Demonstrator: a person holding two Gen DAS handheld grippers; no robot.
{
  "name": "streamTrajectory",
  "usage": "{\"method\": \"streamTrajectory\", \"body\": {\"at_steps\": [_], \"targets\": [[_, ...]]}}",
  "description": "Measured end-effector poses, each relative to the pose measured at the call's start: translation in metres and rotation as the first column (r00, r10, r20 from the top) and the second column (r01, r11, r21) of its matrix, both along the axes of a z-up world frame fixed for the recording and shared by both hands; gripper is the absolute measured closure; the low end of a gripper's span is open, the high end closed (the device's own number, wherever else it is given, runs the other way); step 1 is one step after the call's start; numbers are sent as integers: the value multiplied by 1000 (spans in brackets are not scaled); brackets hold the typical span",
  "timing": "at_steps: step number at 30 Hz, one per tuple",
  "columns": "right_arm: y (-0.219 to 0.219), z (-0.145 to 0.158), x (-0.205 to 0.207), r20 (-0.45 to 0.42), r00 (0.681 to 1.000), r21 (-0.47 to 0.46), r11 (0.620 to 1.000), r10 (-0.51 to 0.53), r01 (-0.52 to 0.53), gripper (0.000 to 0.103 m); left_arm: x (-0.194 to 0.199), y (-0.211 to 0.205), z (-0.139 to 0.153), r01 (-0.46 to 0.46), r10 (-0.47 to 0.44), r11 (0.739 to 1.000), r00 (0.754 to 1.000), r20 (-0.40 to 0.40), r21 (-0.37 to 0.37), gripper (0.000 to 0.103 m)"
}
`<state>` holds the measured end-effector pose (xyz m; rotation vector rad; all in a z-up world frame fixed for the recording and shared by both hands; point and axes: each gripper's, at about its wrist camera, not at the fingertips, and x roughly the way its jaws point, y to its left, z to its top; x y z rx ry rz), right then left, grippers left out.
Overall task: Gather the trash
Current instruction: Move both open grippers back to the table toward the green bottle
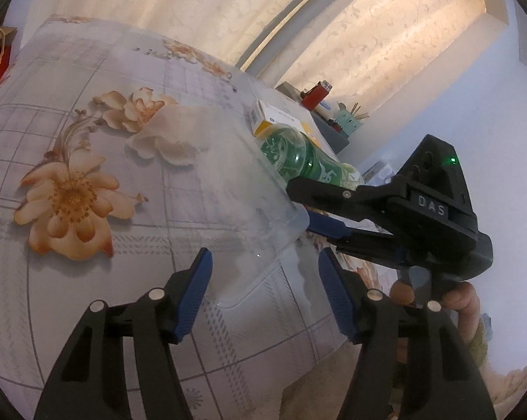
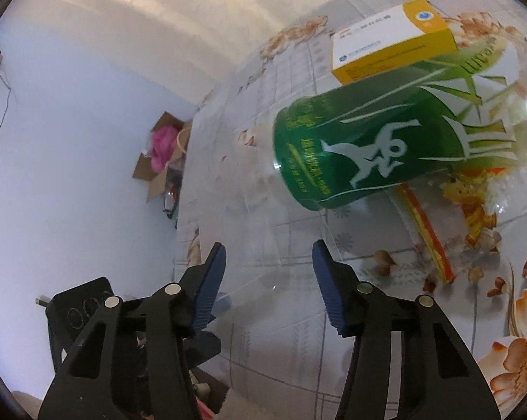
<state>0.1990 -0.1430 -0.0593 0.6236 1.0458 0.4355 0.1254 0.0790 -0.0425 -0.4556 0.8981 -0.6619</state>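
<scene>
Clear plastic bin [image 1: 263, 189] on table already holds green bottle [image 2: 368, 147] + yellow-white box [image 2: 393, 52]. Snack wrapper [image 2: 428, 224], shells and crumpled tissue [image 1: 168, 136] not yet in. Left gripper [image 1: 263, 280] & right gripper [image 2: 268, 280] both released, straddling bin rim w/o clamping.

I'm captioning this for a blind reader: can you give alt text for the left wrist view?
A clear plastic bin on a floral tablecloth holds a green bottle, a yellow-and-white box and a crumpled tissue. The left gripper straddles the bin's near corner, jaws apart, while the right gripper reaches in from the right.
</scene>
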Motion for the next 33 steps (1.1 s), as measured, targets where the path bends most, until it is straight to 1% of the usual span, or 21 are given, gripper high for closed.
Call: {"method": "streamTrajectory", "body": {"at_steps": [5, 6, 12, 17, 23, 27, 33], "targets": [[10, 13, -2, 24, 999, -24, 999, 30, -29, 54, 0, 5, 0, -3, 3, 1000, 1000, 2, -8, 43], [4, 16, -5, 32, 999, -25, 999, 34, -33, 54, -1, 5, -1, -3, 3, 1000, 1000, 5, -5, 43], [10, 34, -11, 74, 995, -11, 997, 72, -72, 54, -4, 10, -2, -7, 7, 1000, 1000, 2, -2, 42], [24, 45, -13, 94, 989, 26, 993, 116, -119, 55, -11, 13, -3, 7, -7, 1000, 1000, -7, 5, 42], [36, 46, -19, 95, 981, 123, 976, 168, -179, 56, -21, 19, -11, 16, -16, 1000, 999, -41, 4, 40], [49, 46, -17, 96, 977, 149, 967, 192, -205, 57, -27, 20, -12, 25, -25, 1000, 999, -47, 12, 40], [70, 41, -18, 78, 968, 187, 950, 238, -249, 61, -39, 20, -11, 54, -54, 998, 997, -49, 9, 34]]}}
